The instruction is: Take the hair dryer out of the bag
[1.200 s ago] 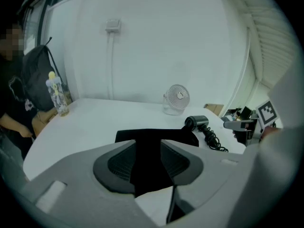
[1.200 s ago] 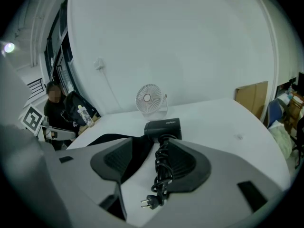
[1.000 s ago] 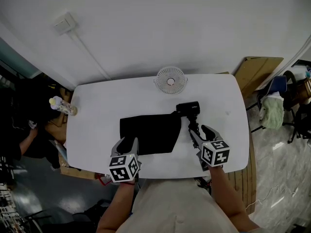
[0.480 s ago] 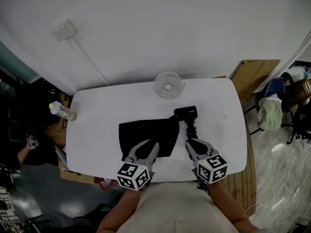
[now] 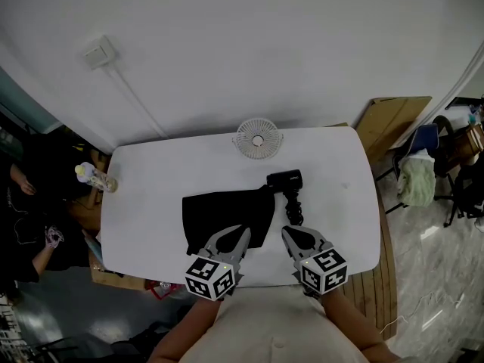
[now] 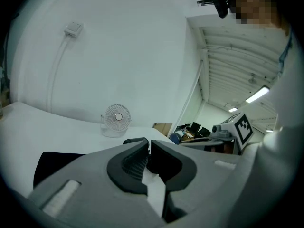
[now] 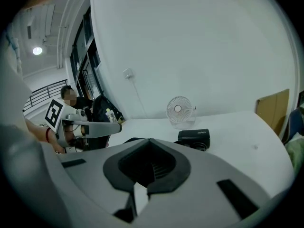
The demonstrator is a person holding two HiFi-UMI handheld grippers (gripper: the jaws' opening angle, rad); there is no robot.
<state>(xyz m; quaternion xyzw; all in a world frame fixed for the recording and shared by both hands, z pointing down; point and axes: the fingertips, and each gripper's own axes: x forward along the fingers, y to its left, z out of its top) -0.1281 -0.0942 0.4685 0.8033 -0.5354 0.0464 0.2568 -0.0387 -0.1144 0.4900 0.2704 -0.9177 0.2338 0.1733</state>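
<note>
I am looking down at the white bench [image 5: 151,172]. The hair dryer [image 5: 284,180] is lying out on the bench, just beside the top right corner of the black bag [image 5: 223,212]. Its cord [image 5: 293,209] is curling from it toward me. The bag is lying flat, so I am thinking nothing is left inside it.

Here is what is changing. A second ago my left tongs [image 5: 240,234] were by the bag's near left corner. My right tongs [image 5: 289,234] were wide open right by the cord. Now I am pulling both back toward myself, and they are sitting side by side near the bench's near edge. The left ones are by the bag's near edge and the right ones are just short of the end of the cord.

Both tongs have just been closing. Now they are squeezed all the way together, and there is nothing between them.

To me this is meaning the job is finished. The hair dryer is out of the bag, and I am letting go and backing away. The little fan [image 5: 257,138] is standing at the far edge of the bench, out of my way.
</note>
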